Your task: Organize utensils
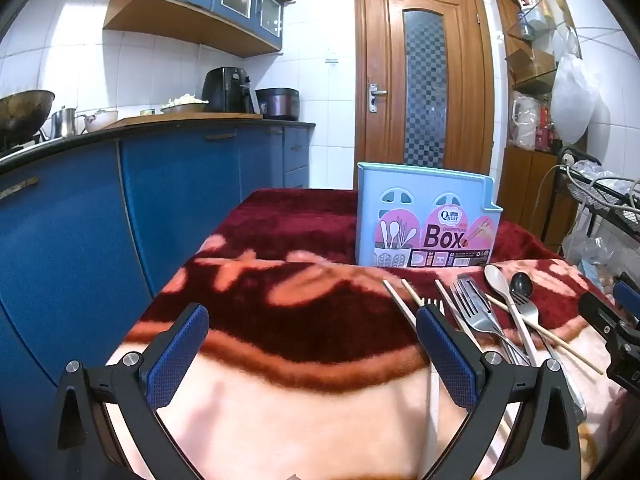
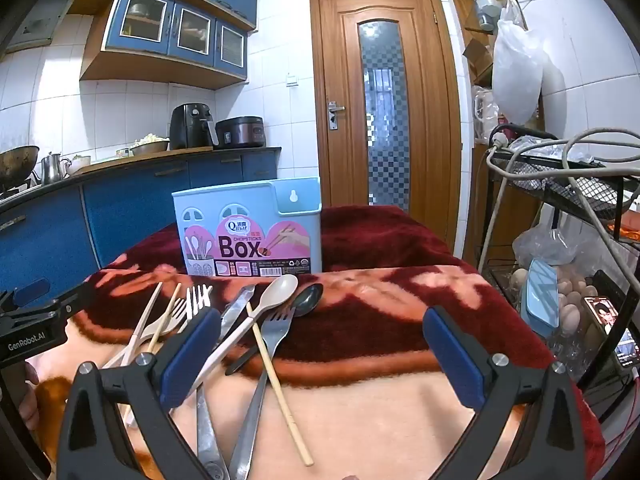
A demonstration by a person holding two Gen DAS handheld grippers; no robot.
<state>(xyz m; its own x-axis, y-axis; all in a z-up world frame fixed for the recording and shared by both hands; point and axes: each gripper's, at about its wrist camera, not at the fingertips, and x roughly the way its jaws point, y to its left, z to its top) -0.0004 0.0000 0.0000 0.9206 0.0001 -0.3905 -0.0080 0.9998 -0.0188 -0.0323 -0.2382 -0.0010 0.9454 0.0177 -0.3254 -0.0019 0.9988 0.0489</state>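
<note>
A light blue chopsticks box (image 1: 428, 220) (image 2: 248, 228) with a pink label stands upright on the red and pink blanket (image 1: 280, 280). In front of it lies a loose pile of utensils: a beige spoon (image 2: 276, 292) (image 1: 498, 280), a dark spoon (image 2: 308, 300) (image 1: 520, 284), metal forks (image 2: 276, 328) (image 1: 472, 308), a metal knife (image 2: 236, 312), a white fork (image 2: 198, 296) and wooden chopsticks (image 2: 276, 380) (image 1: 400, 304). My left gripper (image 1: 312, 348) hangs open left of the pile, holding nothing. My right gripper (image 2: 320, 356) is open just right of the pile, its left finger over the handles.
Blue kitchen cabinets (image 1: 120, 208) run along the left with a wok and appliances on the counter. A wooden door (image 1: 424, 80) stands behind the table. A black wire rack (image 2: 568, 208) with cables, bags and eggs crowds the right side.
</note>
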